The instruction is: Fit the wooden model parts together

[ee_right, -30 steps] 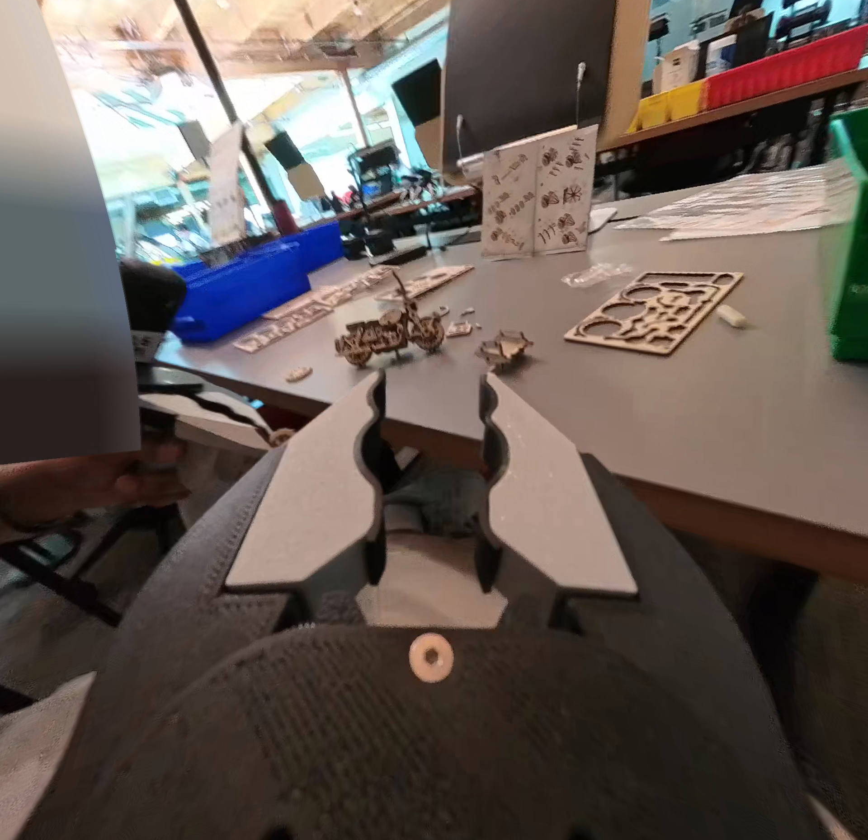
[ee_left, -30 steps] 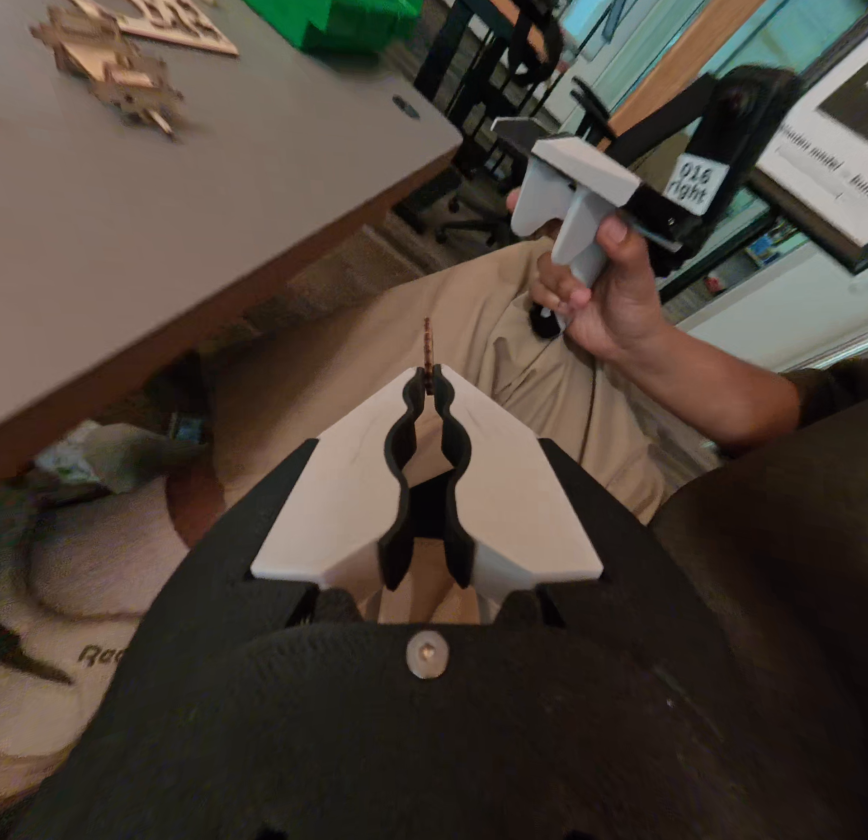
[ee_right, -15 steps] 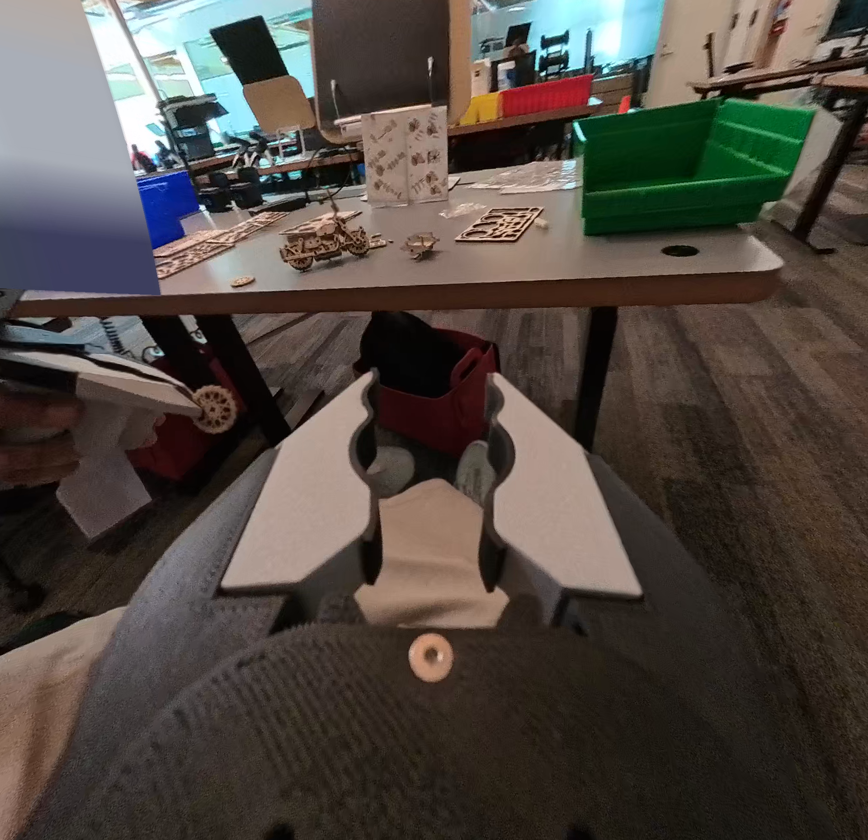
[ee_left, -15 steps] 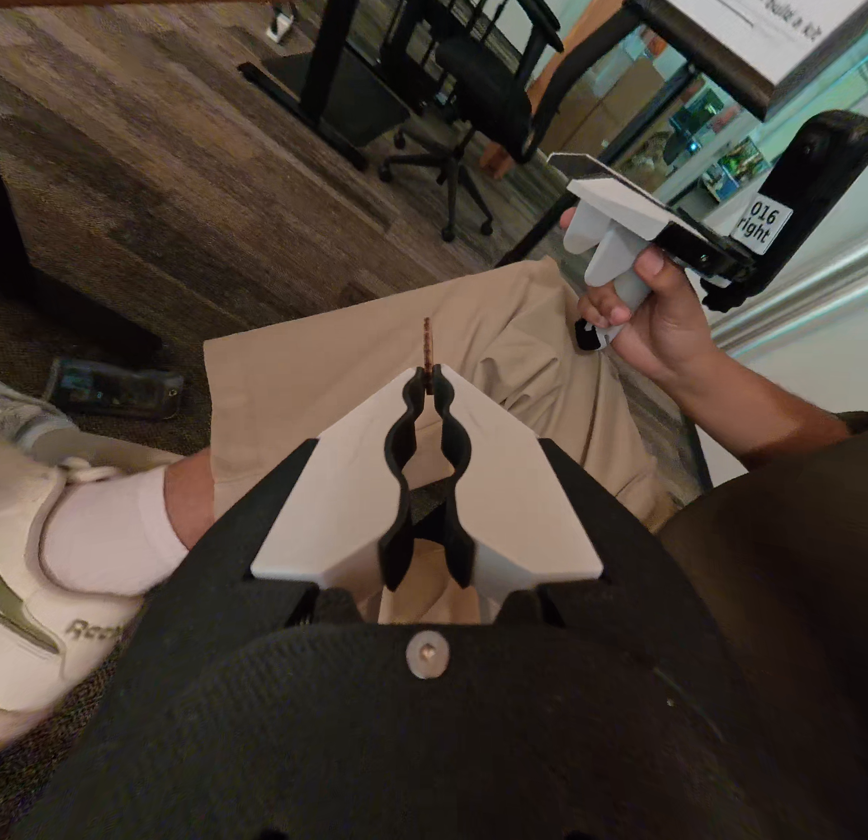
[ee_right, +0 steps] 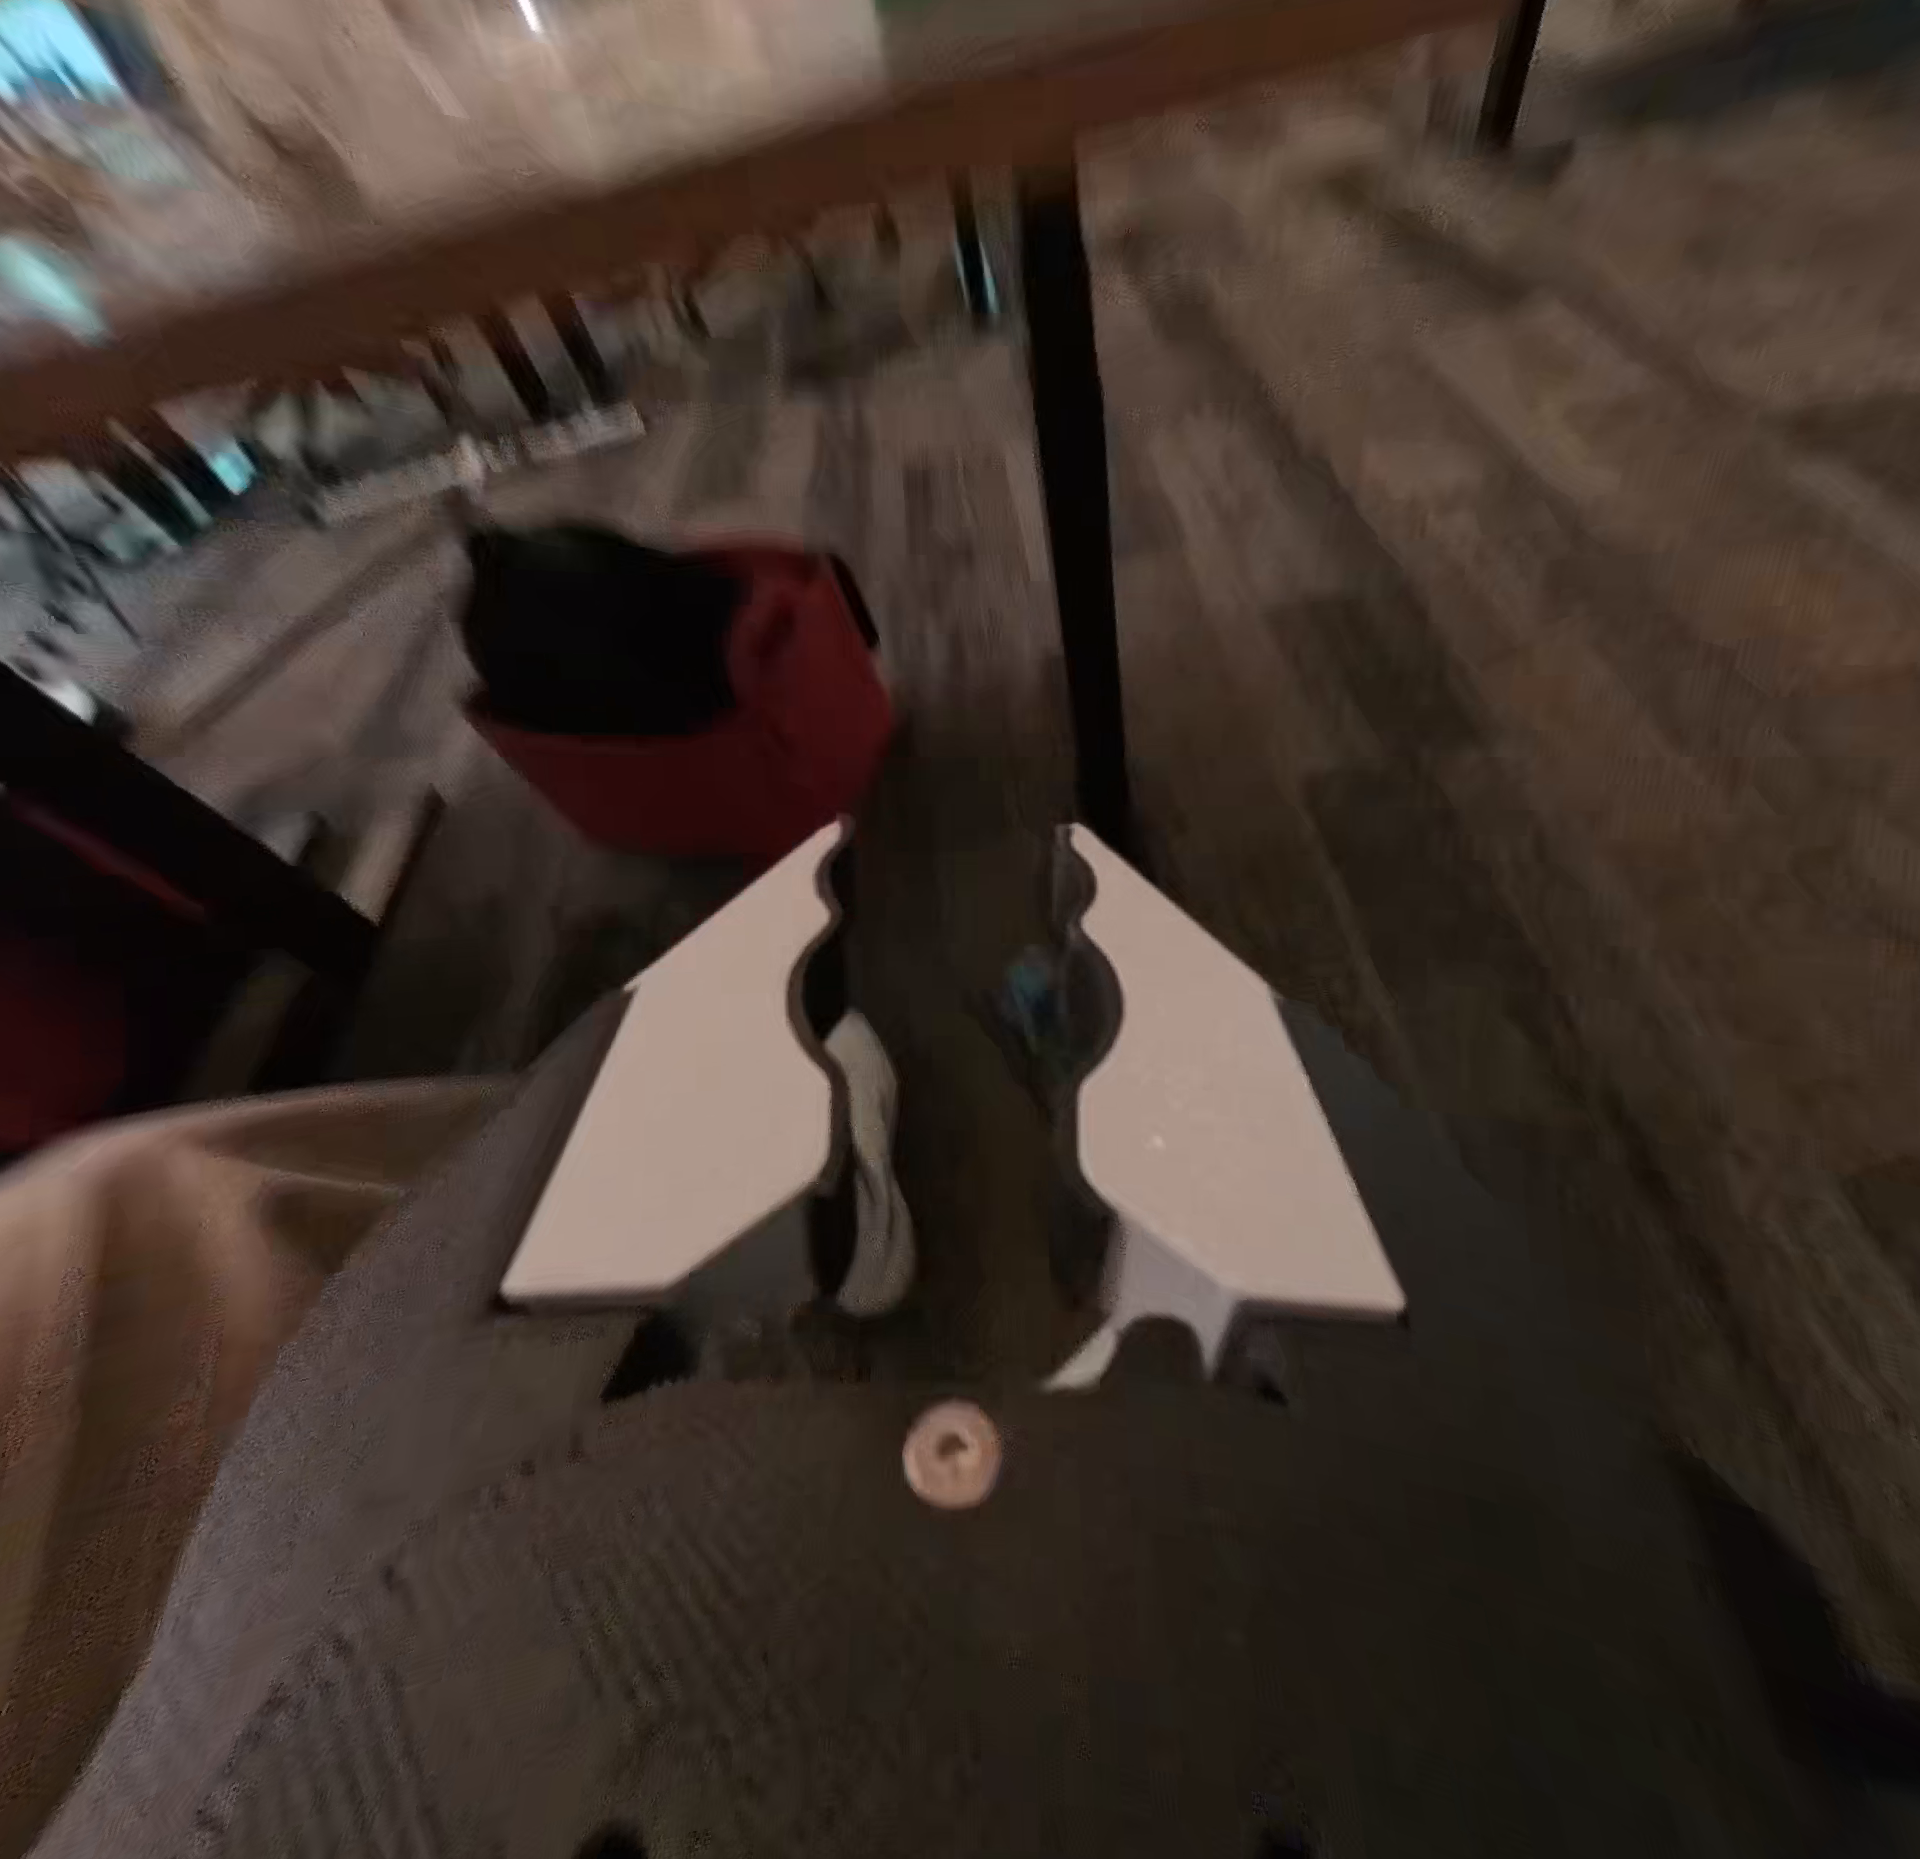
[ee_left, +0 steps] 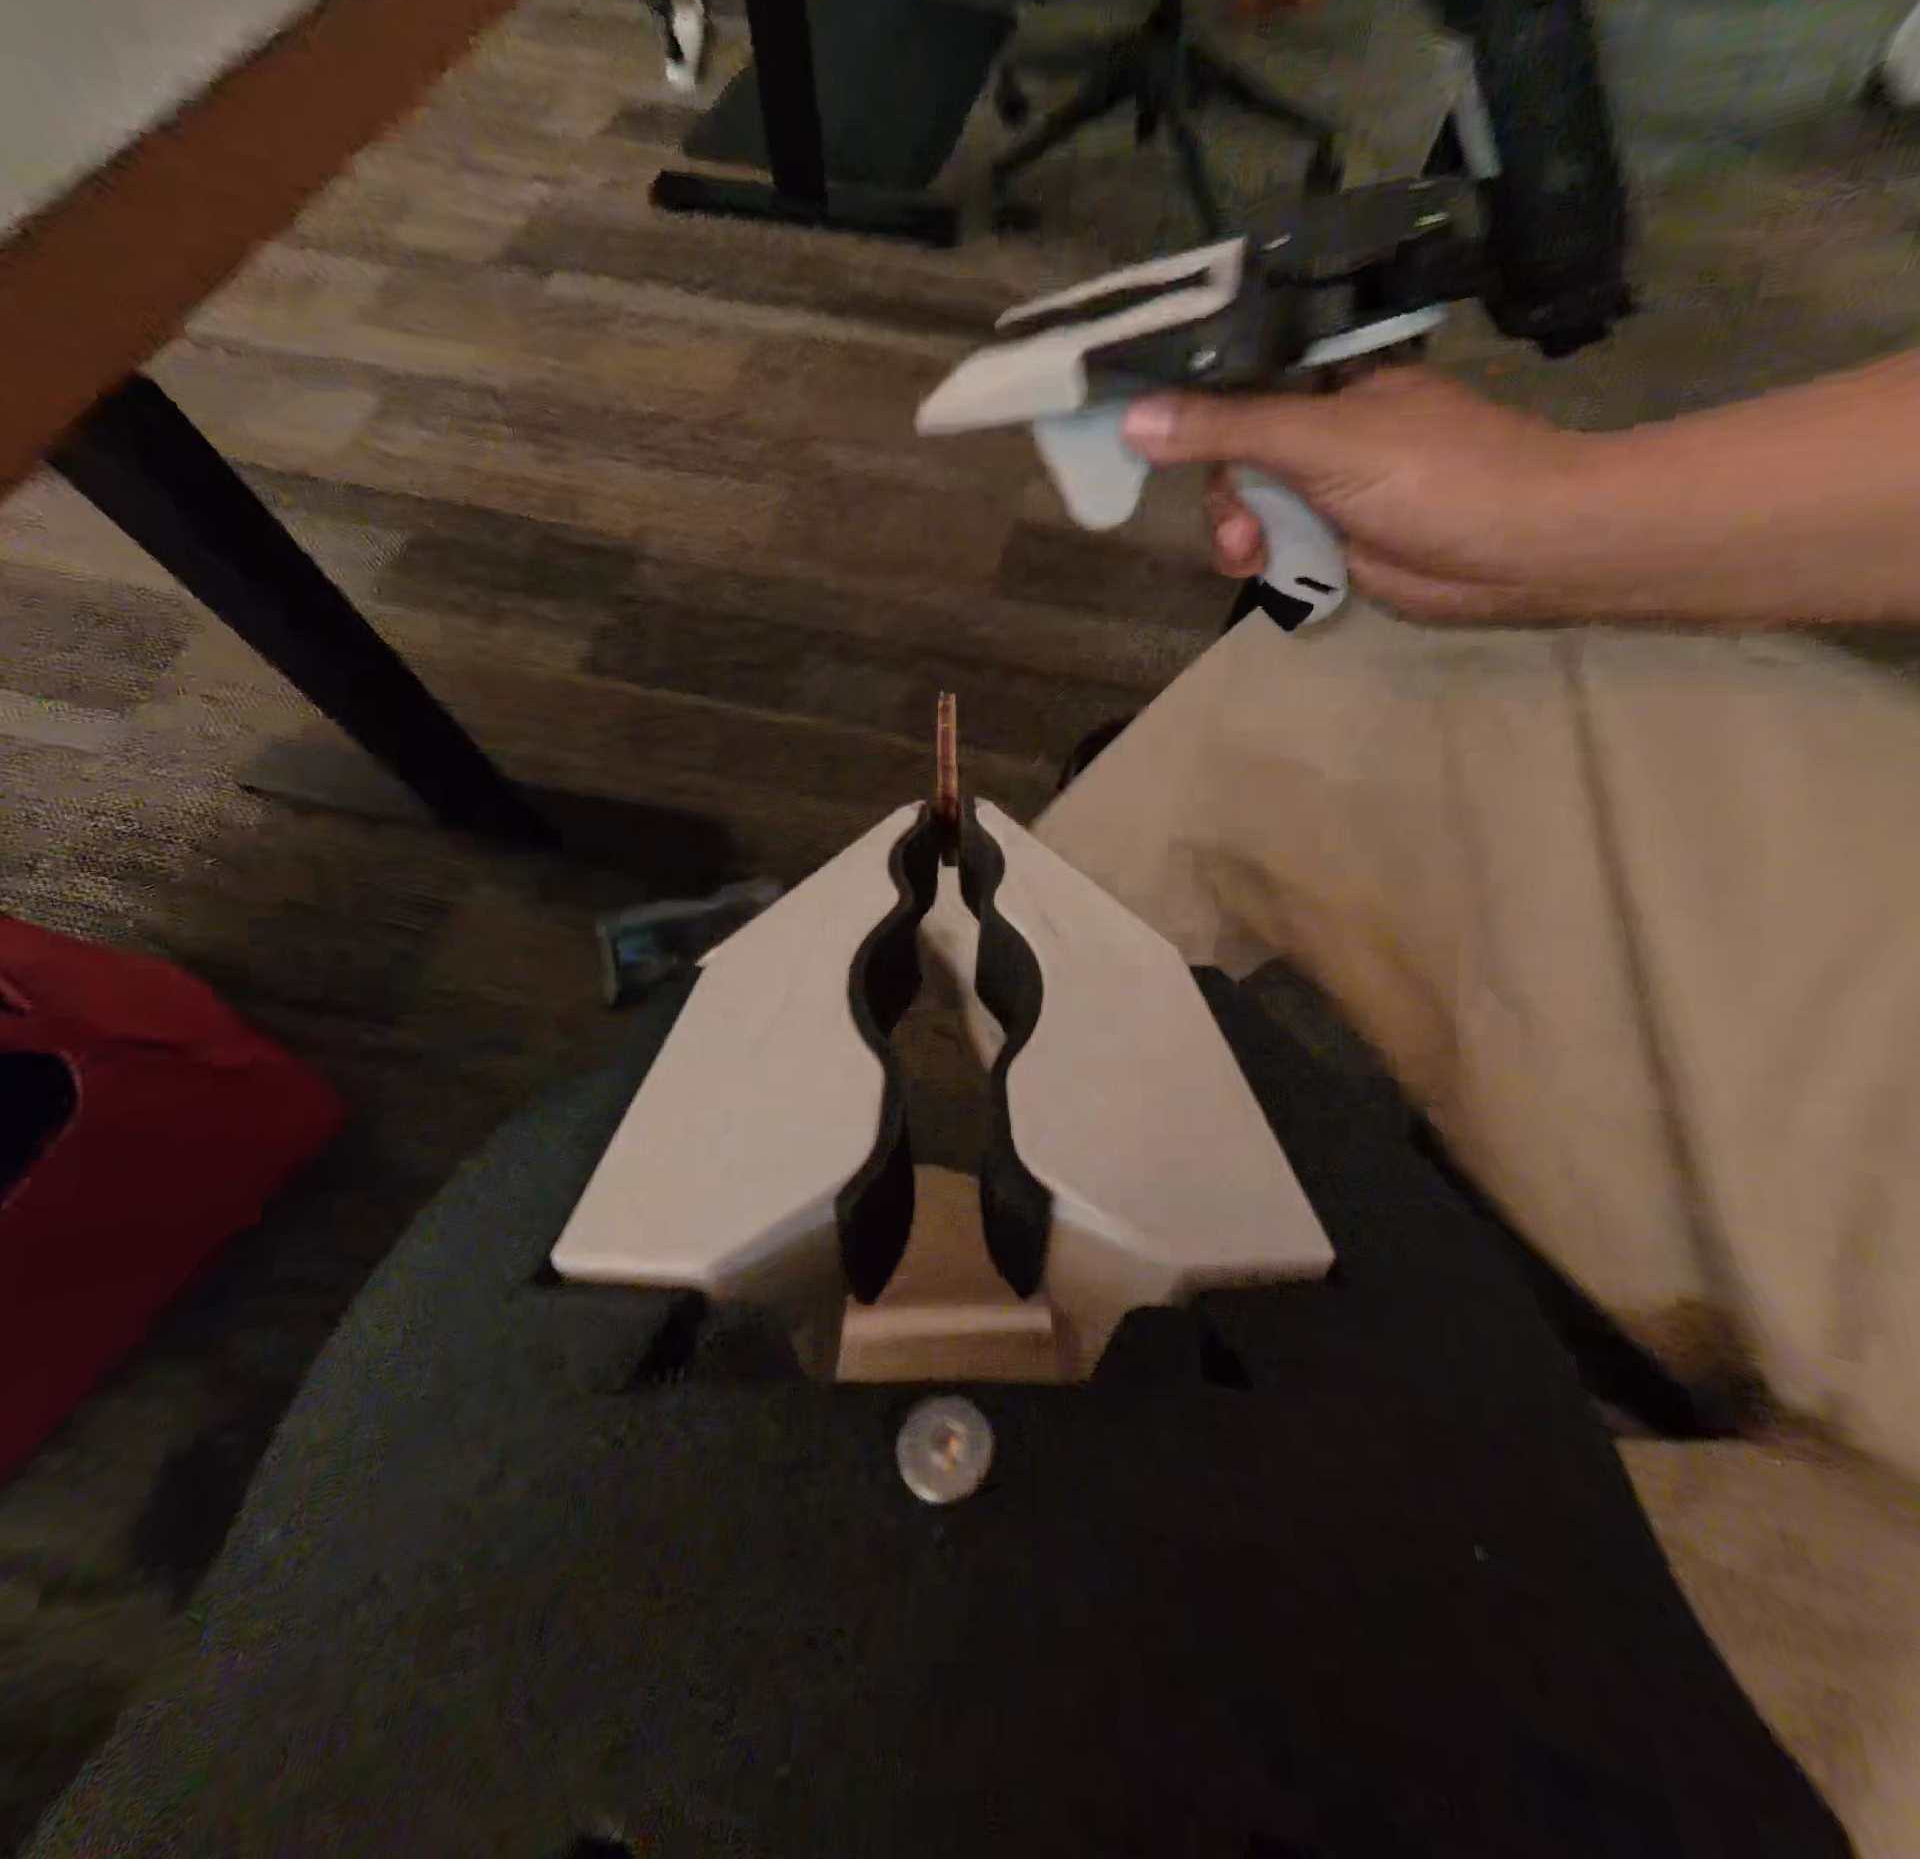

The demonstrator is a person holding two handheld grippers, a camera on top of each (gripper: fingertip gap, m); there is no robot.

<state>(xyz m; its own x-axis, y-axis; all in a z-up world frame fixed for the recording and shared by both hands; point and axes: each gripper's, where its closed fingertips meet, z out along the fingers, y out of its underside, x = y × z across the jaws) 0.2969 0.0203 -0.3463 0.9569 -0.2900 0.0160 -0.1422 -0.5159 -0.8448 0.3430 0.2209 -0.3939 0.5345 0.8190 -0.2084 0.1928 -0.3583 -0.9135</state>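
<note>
One thin wooden part [ee_left: 945,770] stands edge-on at the centre of the left wrist view, clenched at its lower end between the very tips of the left gripper [ee_left: 945,822], with most of its length showing above them. By its look it is a light, stiff, laser-cut sliver, likely brittle across its thin section, so I would keep the hold low and flat on its faces and press only along its plane when mating it. The tip-only pinch leaves it free to pivot or slip under a sideways push.

The right gripper [ee_right: 951,853] has its jaws parted with nothing between them; in the left wrist view it also shows at upper right, carried in a hand [ee_left: 1382,500] above a tan-clothed leg [ee_left: 1507,978].

Both tools are below the table edge [ee_left: 208,209], which crosses the upper left of the left view and runs across the top of the blurred right view. A black table leg [ee_right: 1070,500] rises just beyond the right jaws, and a red bag [ee_right: 727,708] sits on the floor at centre left. Open carpet [ee_left: 727,479] lies ahead, but the other model pieces are not in view here, so bringing the part up means clearing that table edge first.
</note>
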